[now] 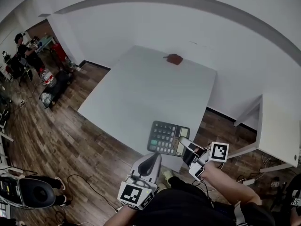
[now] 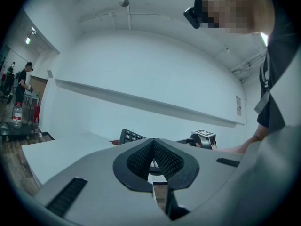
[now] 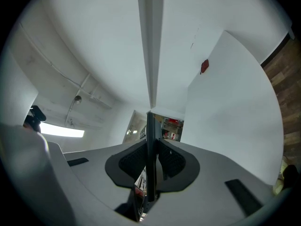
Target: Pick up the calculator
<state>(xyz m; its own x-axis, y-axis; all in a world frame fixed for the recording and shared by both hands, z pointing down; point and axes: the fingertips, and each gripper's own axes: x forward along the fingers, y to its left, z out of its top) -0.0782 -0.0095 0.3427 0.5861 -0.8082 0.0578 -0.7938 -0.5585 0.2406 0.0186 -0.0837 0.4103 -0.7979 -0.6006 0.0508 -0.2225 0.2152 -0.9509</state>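
Note:
A dark calculator [image 1: 167,138] with grey keys hangs above the near edge of the white table [image 1: 146,88], apart from its top. My right gripper [image 1: 184,145] is shut on the calculator's right end. In the right gripper view the calculator [image 3: 150,145] shows edge-on as a thin dark strip between the pads. My left gripper [image 1: 151,158] hovers just below and left of it, shut, with nothing in it. From the left gripper view the calculator [image 2: 134,136] peeks over the closed jaws, and the right gripper's marker cube [image 2: 203,138] is beside it.
A small red-brown object [image 1: 174,59] lies at the table's far edge. A second white table [image 1: 280,126] stands to the right. A person [image 1: 21,46] works among clutter at the far left. Cables and a black device [image 1: 33,192] lie on the wooden floor.

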